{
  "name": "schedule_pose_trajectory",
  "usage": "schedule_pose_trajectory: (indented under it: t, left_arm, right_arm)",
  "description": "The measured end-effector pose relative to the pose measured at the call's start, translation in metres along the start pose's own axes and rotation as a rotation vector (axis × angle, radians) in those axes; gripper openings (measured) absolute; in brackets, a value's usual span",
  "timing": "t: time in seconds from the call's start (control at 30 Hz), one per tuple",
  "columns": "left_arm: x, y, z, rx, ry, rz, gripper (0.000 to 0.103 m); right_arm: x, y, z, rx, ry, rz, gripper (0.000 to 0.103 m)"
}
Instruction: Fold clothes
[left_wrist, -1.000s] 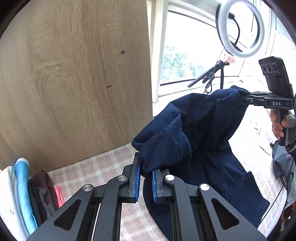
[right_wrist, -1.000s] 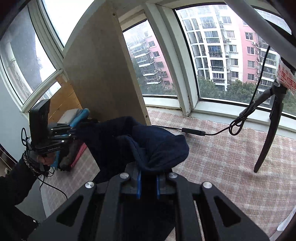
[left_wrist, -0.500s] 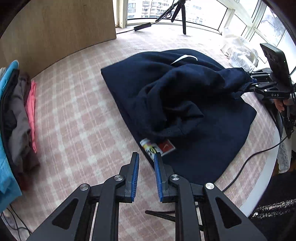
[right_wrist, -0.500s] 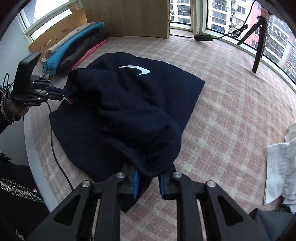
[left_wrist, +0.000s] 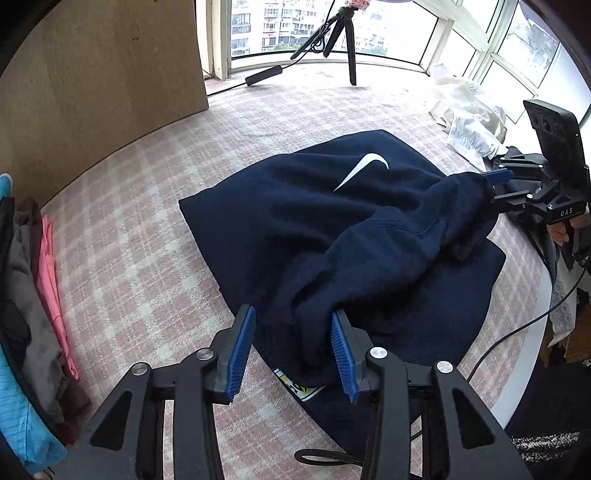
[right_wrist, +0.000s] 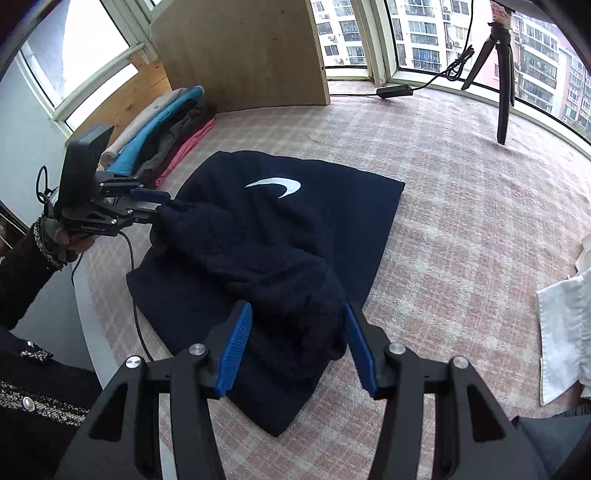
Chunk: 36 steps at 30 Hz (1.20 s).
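The bench (right_wrist: 461, 192) with its checked cloth carries the navy sweatshirt (right_wrist: 295, 229), which lies flat in the middle with the white logo up. One fold is already made: the thick edge is laid over the body, but it is bunched and the fold looks not finished. A pile of folded clothes (right_wrist: 162, 133) waits beside the wooden board. Your left claw (left_wrist: 291, 347) and right claw (right_wrist: 297, 343) are opening, with the cloth between the pads but no longer pressed.

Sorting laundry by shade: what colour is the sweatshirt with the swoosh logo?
Dark navy blue sweatshirt with a white swoosh logo; clearest in the right wrist view.
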<state>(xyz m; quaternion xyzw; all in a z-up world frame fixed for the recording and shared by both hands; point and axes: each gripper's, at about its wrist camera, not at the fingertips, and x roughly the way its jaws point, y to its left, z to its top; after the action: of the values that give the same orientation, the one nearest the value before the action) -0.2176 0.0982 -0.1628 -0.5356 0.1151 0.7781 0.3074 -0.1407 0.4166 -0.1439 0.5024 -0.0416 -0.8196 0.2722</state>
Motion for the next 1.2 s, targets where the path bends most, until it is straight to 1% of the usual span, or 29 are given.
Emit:
schedule_pose_trajectory:
  t: [0.1,0.17,0.2,0.23,0.27,0.3,0.33,0.37,0.4,0.43,0.47,0.5,0.53,0.57,0.6,0.63,0.67,0.7,0.73,0.8,0.87,0.97,1.0,1.07,1.1,1.17,1.2]
  left_arm:
    - [0.008,0.006,0.004,-0.024,0.030,-0.068,0.039]
    - [0.012,0.007,0.006,-0.030,0.048,-0.086,0.038]
    - [0.012,0.006,0.006,-0.022,0.050,-0.089,0.034]
    - [0.009,0.002,0.005,0.000,0.042,-0.069,0.020]
    - [0.006,-0.002,0.003,0.024,0.033,-0.046,0.015]
    - [-0.003,-0.008,-0.004,0.054,0.022,-0.028,0.012]
    - [-0.012,-0.015,-0.011,0.086,0.011,-0.011,0.012]
    - [-0.022,-0.021,-0.019,0.118,0.000,0.006,0.013]
    - [-0.031,-0.028,-0.031,0.149,0.001,-0.004,0.015]
    - [-0.038,-0.033,-0.043,0.174,0.017,-0.018,0.021]
    - [-0.044,-0.038,-0.055,0.198,0.035,-0.032,0.024]
    - [-0.047,-0.038,-0.059,0.194,0.041,-0.021,0.034]
    - [-0.049,-0.038,-0.061,0.185,0.045,-0.005,0.034]
    - [-0.051,-0.037,-0.063,0.175,0.049,0.011,0.033]
    - [-0.053,-0.037,-0.065,0.166,0.053,0.026,0.033]
    - [-0.053,-0.037,-0.060,0.173,0.037,0.042,0.034]
    - [-0.053,-0.039,-0.053,0.184,0.017,0.057,0.035]
    - [-0.053,-0.040,-0.047,0.194,-0.003,0.073,0.038]
    - [-0.053,-0.041,-0.040,0.205,-0.023,0.088,0.040]
    - [-0.043,-0.043,-0.029,0.227,-0.022,0.067,0.040]
    - [-0.031,-0.045,-0.017,0.248,-0.017,0.042,0.040]
    - [-0.005,-0.048,-0.011,0.286,0.047,0.019,0.040]
    - [0.001,-0.048,-0.011,0.286,0.063,0.019,0.038]
    - [0.004,-0.049,-0.013,0.279,0.069,0.015,0.023]
    - [0.002,-0.049,-0.015,0.278,0.062,0.013,0.009]
    - [-0.003,-0.051,-0.018,0.275,0.047,0.007,0.008]
    - [-0.005,-0.051,-0.020,0.274,0.039,0.004,0.007]
  right_arm:
    - [0.007,-0.019,0.003,0.093,0.001,0.068,0.051]
    - [0.020,-0.021,0.007,0.097,0.042,0.052,0.051]
    - [0.026,-0.021,0.008,0.089,0.064,0.037,0.051]
    - [0.028,-0.017,0.008,0.069,0.065,0.040,0.046]
    - [0.030,-0.013,0.008,0.049,0.066,0.042,0.028]
    - [0.028,-0.006,0.007,0.019,0.056,0.027,0.018]
    - [0.021,0.003,0.004,-0.027,0.042,0.002,0.011]
    - [0.014,0.012,0.000,-0.074,0.028,-0.024,0.011]
    - [0.007,0.022,-0.009,-0.134,0.043,-0.036,0.012]
    - [0.000,0.032,-0.018,-0.194,0.058,-0.048,0.013]
    - [-0.004,0.038,-0.027,-0.221,0.083,-0.067,0.019]
    - [-0.007,0.043,-0.037,-0.245,0.106,-0.085,0.023]
    - [-0.011,0.036,-0.037,-0.189,0.093,-0.096,0.035]
    - [-0.015,0.030,-0.038,-0.133,0.079,-0.107,0.043]
    - [-0.020,0.023,-0.038,-0.077,0.066,-0.118,0.043]
    - [-0.024,0.017,-0.038,-0.021,0.051,-0.126,0.043]
    - [-0.030,0.011,-0.038,0.037,0.006,-0.091,0.044]
    - [-0.035,0.005,-0.037,0.094,-0.038,-0.055,0.046]
    - [-0.038,0.002,-0.036,0.131,-0.061,-0.030,0.050]
    - [-0.038,0.005,-0.038,0.148,-0.088,-0.024,0.051]
    - [-0.032,0.015,-0.038,0.124,-0.087,-0.041,0.051]
    - [-0.018,0.023,-0.037,0.081,-0.052,-0.042,0.051]
    - [-0.012,0.026,-0.037,0.058,-0.031,-0.053,0.051]
    - [0.001,0.031,-0.034,0.015,0.004,-0.107,0.051]
    - [0.007,0.034,-0.033,-0.003,0.015,-0.124,0.051]
    - [0.012,0.043,-0.031,-0.052,0.008,-0.108,0.050]
    - [0.015,0.047,-0.030,-0.076,0.005,-0.100,0.049]
